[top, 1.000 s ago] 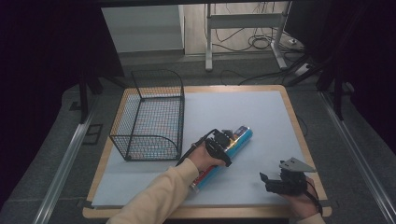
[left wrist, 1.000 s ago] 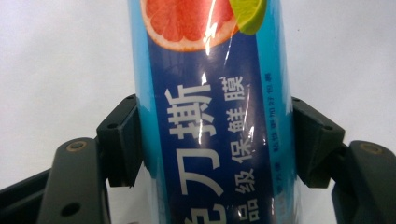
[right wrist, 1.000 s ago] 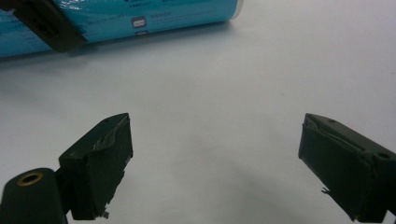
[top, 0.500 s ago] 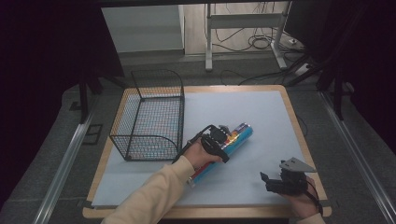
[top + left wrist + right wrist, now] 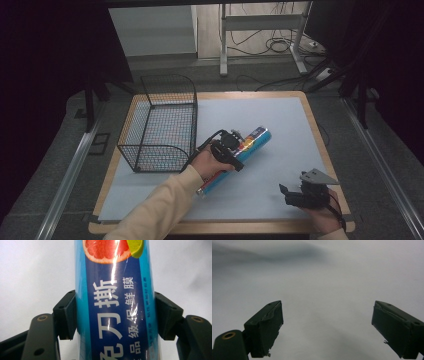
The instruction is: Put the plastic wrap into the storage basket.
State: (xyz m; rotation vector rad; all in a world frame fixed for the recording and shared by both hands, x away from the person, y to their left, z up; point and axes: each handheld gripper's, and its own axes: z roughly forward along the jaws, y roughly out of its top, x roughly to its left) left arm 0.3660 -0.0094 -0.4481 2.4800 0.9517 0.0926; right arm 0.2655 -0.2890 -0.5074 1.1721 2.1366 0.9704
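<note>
Left gripper view: left gripper (image 5: 113,315) clamps the blue printed cling-film roll (image 5: 240,155) mid-table, right of the black wire basket (image 5: 162,125). Right gripper (image 5: 327,327) gapes empty. Advice: lift level, clear the near rim.

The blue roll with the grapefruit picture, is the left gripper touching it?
Touching. In the left gripper view, both black pads of the left gripper press against the sides of the blue cling-film roll, with no gap.

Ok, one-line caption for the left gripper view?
Left claw clamped on a blue roll of cling film with a grapefruit label, above the pale table mat.
</note>
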